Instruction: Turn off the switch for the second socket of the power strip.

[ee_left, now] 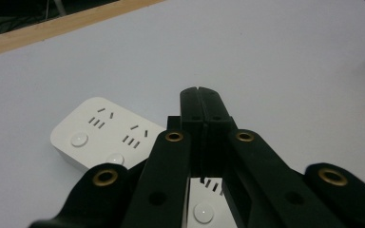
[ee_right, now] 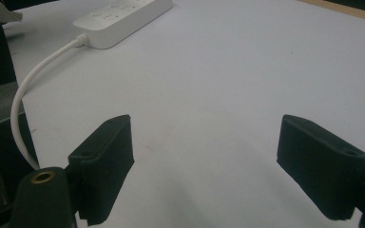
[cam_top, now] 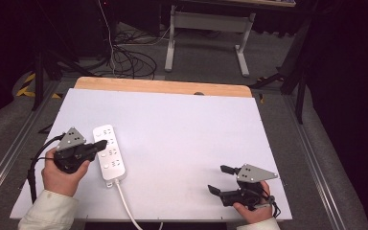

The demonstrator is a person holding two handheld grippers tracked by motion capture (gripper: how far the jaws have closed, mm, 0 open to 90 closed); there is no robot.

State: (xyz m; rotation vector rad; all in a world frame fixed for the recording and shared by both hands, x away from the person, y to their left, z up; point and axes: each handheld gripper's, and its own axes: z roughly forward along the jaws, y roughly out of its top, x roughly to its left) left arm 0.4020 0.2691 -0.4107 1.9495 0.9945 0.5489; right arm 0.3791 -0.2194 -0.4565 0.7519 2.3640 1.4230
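Note:
A white power strip (cam_top: 109, 153) with several sockets and round buttons lies on the left part of the white table top (cam_top: 182, 139), its white cable (cam_top: 126, 203) running off the near edge. My left gripper (cam_top: 103, 143) is shut, with nothing between its jaws, and its tips hover over the strip's middle. In the left gripper view the closed jaws (ee_left: 201, 90) reach across the strip (ee_left: 102, 130). My right gripper (cam_top: 220, 179) stands open near the table's front right, nothing between its jaws (ee_right: 204, 161). Its view shows the strip (ee_right: 123, 14) and cable (ee_right: 33, 85) farther off.
A wooden strip (cam_top: 163, 87) borders the table's far edge. Beyond it on the floor are tangled cables (cam_top: 129, 57) and a grey table frame (cam_top: 208, 33). Metal rails (cam_top: 316, 163) run along both sides of the table.

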